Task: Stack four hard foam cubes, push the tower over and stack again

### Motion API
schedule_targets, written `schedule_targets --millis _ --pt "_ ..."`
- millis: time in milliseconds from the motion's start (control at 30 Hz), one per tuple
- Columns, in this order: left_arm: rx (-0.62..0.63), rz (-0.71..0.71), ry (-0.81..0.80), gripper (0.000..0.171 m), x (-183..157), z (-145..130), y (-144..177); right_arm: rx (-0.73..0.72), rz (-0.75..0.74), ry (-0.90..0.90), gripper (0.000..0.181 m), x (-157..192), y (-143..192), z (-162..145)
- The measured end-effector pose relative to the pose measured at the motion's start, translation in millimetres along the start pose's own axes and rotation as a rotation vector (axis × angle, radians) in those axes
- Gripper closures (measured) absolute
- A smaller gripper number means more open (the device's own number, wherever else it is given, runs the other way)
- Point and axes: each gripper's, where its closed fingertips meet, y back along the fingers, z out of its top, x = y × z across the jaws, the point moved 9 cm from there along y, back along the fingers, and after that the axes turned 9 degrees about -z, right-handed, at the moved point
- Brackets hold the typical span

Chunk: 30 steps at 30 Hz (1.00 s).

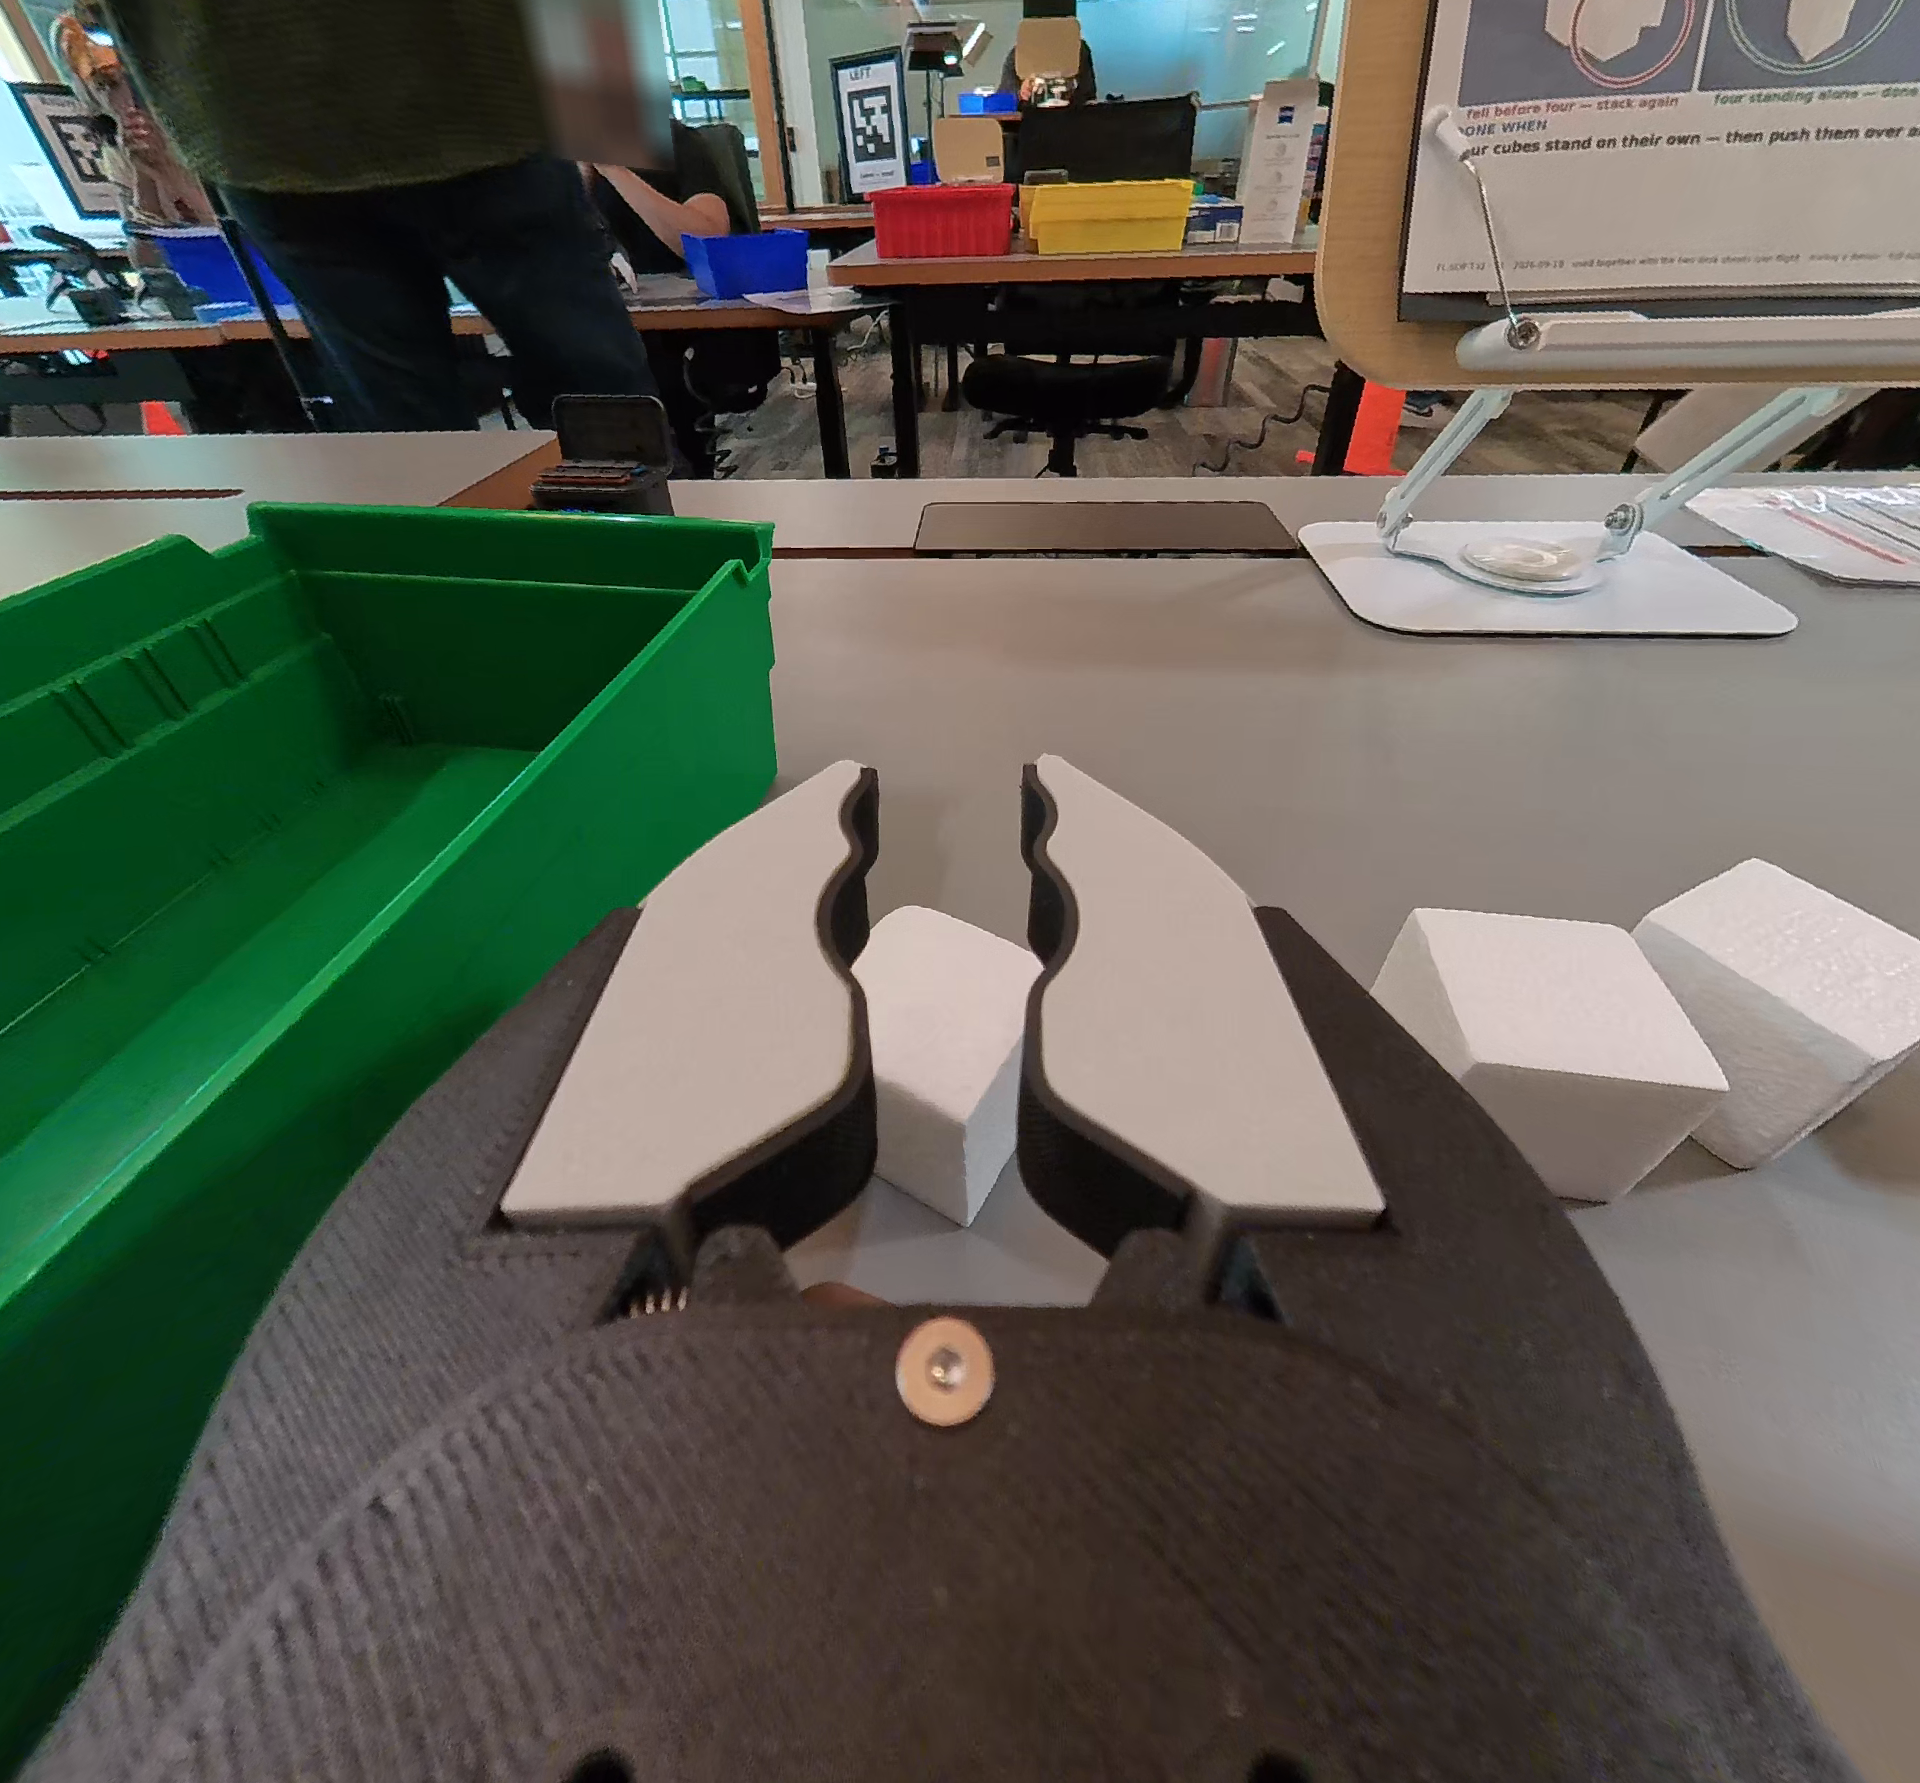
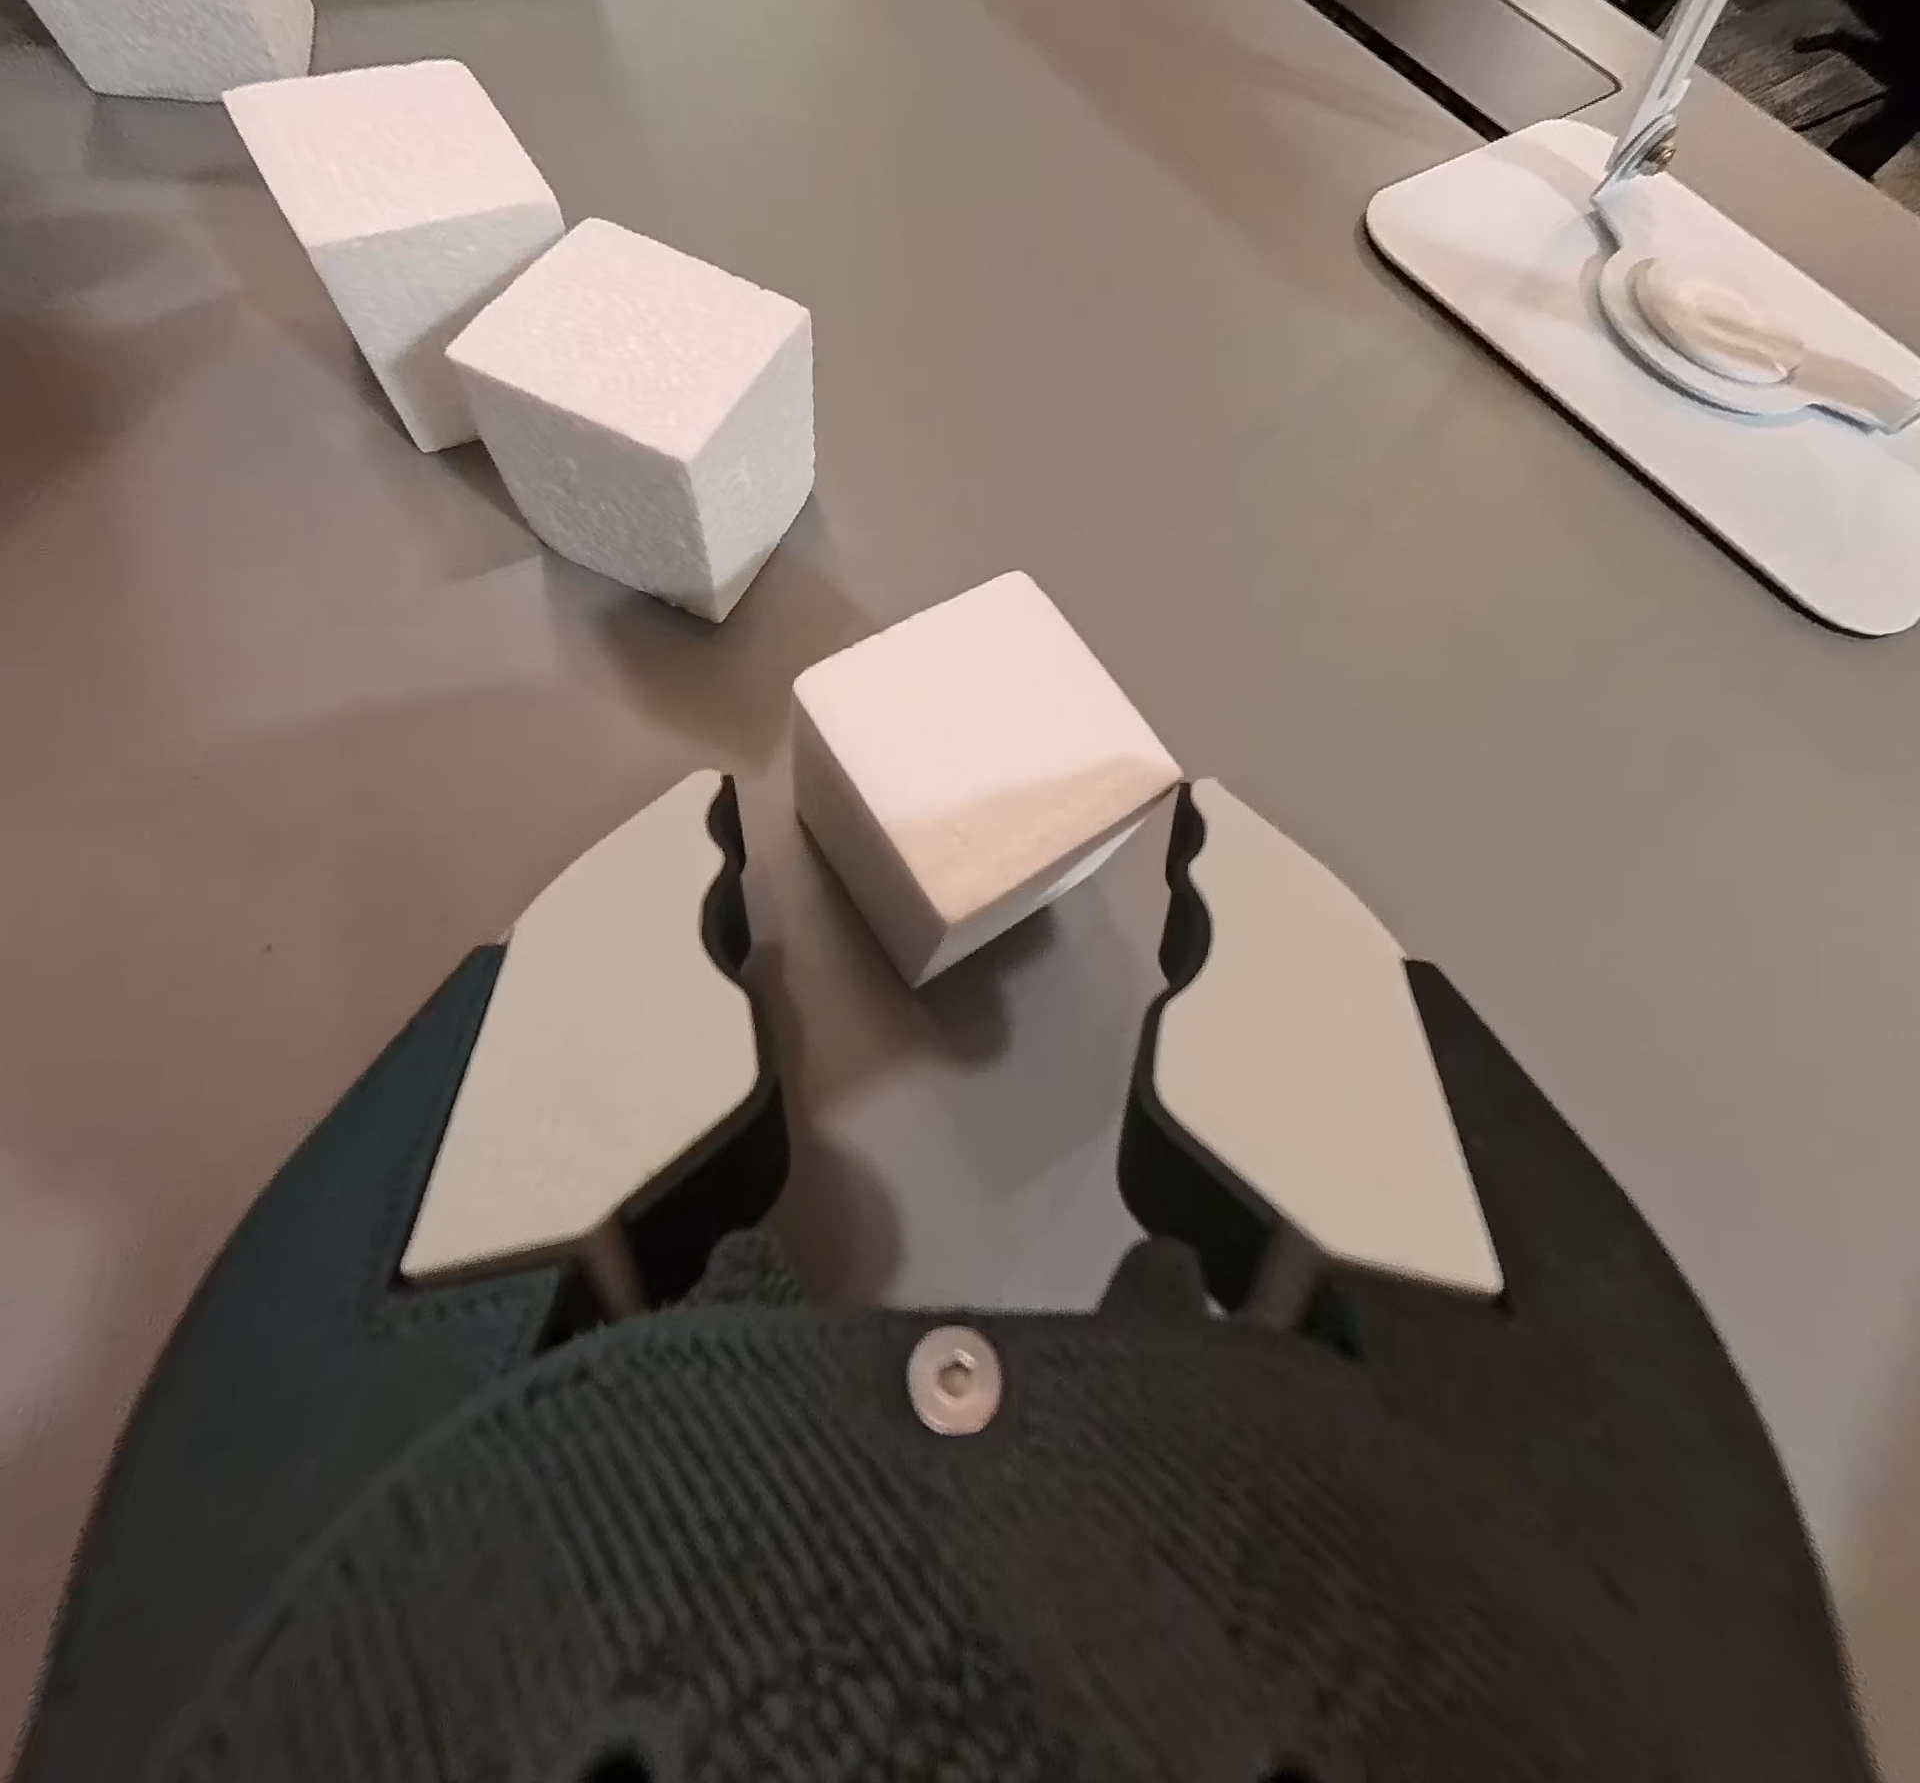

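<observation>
The left claw [image 1: 948,803] pinches a foam cube [image 1: 940,1058] low over the surface [image 1: 1247,746] beside an empty green bin [image 1: 416,694], the right claw [image 2: 956,798] spread around another cube [image 2: 971,757], two more cubes [image 2: 634,414] lying unstacked.

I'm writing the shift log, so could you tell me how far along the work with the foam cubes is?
Done: nothing shows in the green bin. In hand: the left gripper pinches one foam cube; the right gripper is open around another cube. Left: two more cubes lean together on the table.
</observation>
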Motion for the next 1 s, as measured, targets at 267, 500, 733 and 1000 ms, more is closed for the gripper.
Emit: schedule_targets --millis 267,500,733,1000 --pt "0.0 -0.001 0.0 0.145 -0.1 -0.1 -0.1 -0.002 -0.023 -0.007 0.101 -2.8 -0.4 0.0" --pt "0.0 -0.001 0.0 0.145 -0.1 -0.1 0.0 0.006 -0.036 0.001 0.105 -2.4 -1.1 -0.2" --pt "0.001 -0.001 0.0 0.145 -0.1 0.0 0.0 0.001 -0.043 -0.001 0.114 -6.0 0.4 -1.8" --pt "0.002 -0.001 0.002 0.145 0.2 -0.2 0.0 0.012 -0.037 -0.015 0.115 -8.0 0.6 -3.0"
